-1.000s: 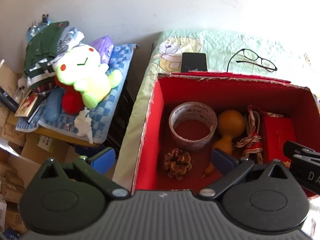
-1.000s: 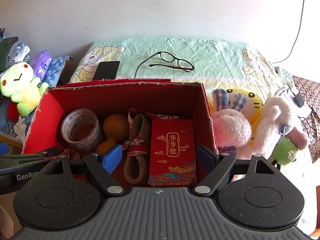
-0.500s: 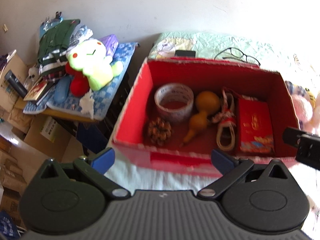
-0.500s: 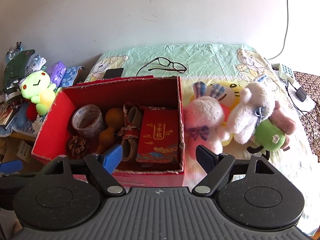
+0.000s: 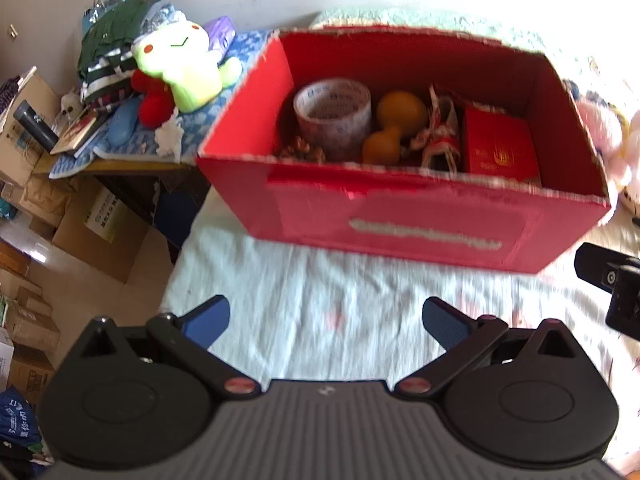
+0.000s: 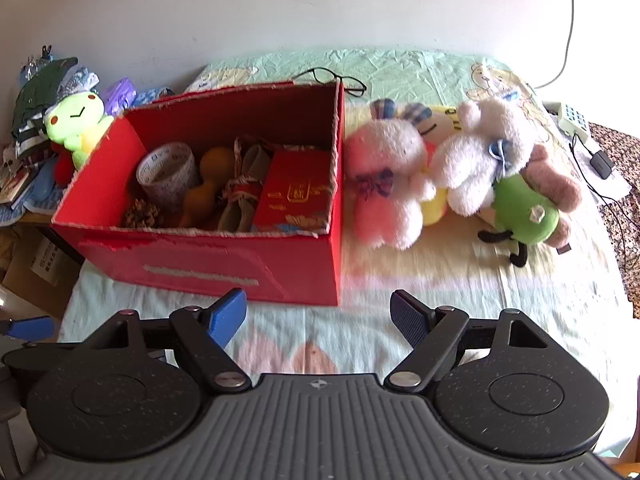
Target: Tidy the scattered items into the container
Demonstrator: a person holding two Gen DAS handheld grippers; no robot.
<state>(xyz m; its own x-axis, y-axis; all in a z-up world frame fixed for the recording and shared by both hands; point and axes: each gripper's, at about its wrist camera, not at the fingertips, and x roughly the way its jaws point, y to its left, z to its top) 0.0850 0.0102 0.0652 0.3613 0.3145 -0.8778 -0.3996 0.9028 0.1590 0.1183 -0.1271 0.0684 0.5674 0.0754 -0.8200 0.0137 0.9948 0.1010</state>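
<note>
A red cardboard box (image 5: 400, 224) (image 6: 224, 264) stands on the bed. Inside lie a tape roll (image 5: 332, 114) (image 6: 166, 174), an orange gourd (image 5: 390, 128) (image 6: 208, 188), a pine cone (image 6: 140, 214), a bundled strap (image 6: 240, 196) and a red envelope pack (image 5: 500, 148) (image 6: 294, 192). My left gripper (image 5: 326, 320) is open and empty, held back in front of the box. My right gripper (image 6: 318, 312) is open and empty, in front of the box's right corner.
A pile of plush toys (image 6: 452, 172) lies right of the box. Glasses (image 6: 340, 80) lie behind it. A green plush (image 5: 180, 68) and clutter sit on a side table at left. Cardboard boxes (image 5: 80, 216) stand on the floor. A cable and remote (image 6: 574, 118) lie far right.
Both grippers have pulled back and away from the box, from over its inside to in front of its near wall. The box contents have not moved.
</note>
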